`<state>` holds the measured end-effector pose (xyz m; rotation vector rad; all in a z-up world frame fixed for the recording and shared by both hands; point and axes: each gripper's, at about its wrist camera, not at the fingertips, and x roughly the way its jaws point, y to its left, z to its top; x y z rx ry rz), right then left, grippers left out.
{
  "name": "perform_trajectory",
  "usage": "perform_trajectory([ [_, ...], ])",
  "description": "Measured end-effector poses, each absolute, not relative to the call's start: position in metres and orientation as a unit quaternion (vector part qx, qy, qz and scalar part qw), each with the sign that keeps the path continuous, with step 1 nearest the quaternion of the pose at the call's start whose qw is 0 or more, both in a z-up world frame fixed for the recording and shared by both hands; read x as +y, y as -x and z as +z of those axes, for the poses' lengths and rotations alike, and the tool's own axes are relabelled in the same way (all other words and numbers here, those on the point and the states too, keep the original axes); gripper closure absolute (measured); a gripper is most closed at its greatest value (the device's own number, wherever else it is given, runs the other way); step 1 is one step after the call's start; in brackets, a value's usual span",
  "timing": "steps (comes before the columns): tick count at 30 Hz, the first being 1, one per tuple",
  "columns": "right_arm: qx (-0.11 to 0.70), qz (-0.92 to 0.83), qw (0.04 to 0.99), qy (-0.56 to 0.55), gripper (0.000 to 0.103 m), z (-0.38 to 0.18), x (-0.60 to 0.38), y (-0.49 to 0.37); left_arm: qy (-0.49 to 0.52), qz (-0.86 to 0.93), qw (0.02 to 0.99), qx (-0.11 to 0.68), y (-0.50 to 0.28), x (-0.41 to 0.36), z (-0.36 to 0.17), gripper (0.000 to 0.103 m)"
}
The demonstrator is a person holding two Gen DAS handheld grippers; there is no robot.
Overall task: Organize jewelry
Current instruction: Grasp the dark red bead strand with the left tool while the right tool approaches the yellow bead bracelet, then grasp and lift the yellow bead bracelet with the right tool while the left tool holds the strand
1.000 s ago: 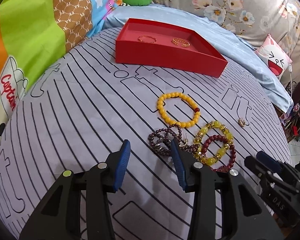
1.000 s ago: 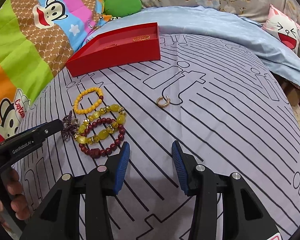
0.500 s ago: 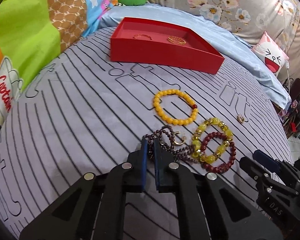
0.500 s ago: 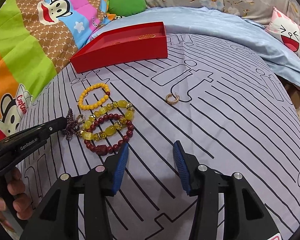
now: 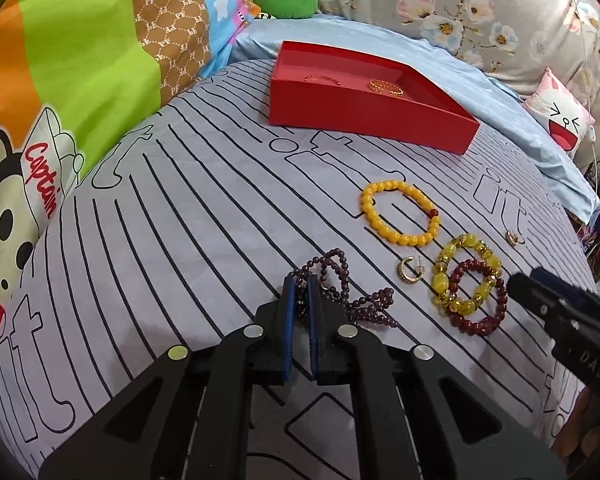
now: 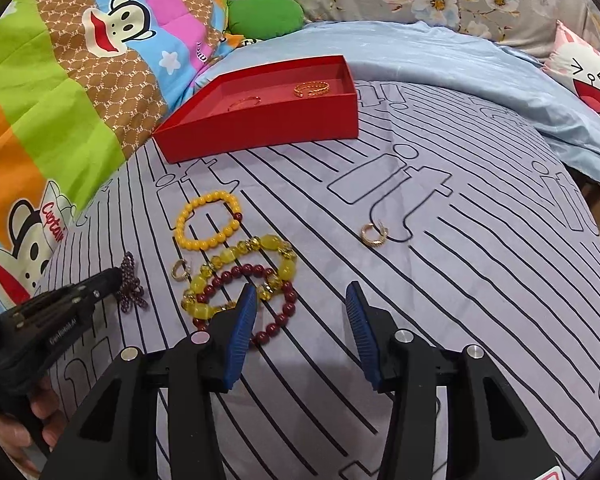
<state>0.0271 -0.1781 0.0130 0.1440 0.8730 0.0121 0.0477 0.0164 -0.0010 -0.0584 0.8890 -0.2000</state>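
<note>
Left wrist view
Step in hand: the left gripper (image 5: 300, 292) is pinching the dark purple bead strand (image 5: 342, 292), its blue pads pressed together on the beads at about 6 o'clock of the grey striped bedspread (image 5: 180, 220).
Task's things: the strand is trailing loose toward 3 o'clock from the jaws; most of it is lying on the cloth.
Next move, as I judge: lifting the strand clear and carrying it toward 12 o'clock, over the near wall of the red tray (image 5: 364, 116), where two gold rings are already lying.
In the way: a gold hoop earring (image 5: 409, 273) is lying just beside the strand's tail, so the trailing beads may be dragging it along.

Right wrist view
Fingers: the right gripper (image 6: 300, 320) is hovering with its jaws apart and narrowing a little, nothing between them.
Around: its left pad is overlapping the dark red bead bracelet (image 6: 278, 322), which is touching the yellow-green crystal bracelet (image 6: 244, 268); whether the pad is touching them I cannot tell.
Further: the yellow bead bracelet (image 6: 206, 220) is lying at 11 o'clock, a second gold hoop earring (image 6: 374, 234) at 1 o'clock, well apart from the rest.
Risk, as I judge: the two touching bracelets may be coming up together if one is picked.
</note>
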Motion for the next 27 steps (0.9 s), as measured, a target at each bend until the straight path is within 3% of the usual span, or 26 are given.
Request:
perform_trajectory([
  [20, 0.432, -0.005, 0.899, -0.075, 0.082, 0.0, -0.177, -0.061, 0.031, -0.114, 0.896, 0.427, -0.049, 0.014, -0.002, 0.096],
  [27, 0.434, 0.003, 0.898, -0.068, 0.094, -0.002, -0.172, -0.06, 0.03, -0.113, 0.896, 0.427, -0.049, 0.014, -0.003, 0.096],
])
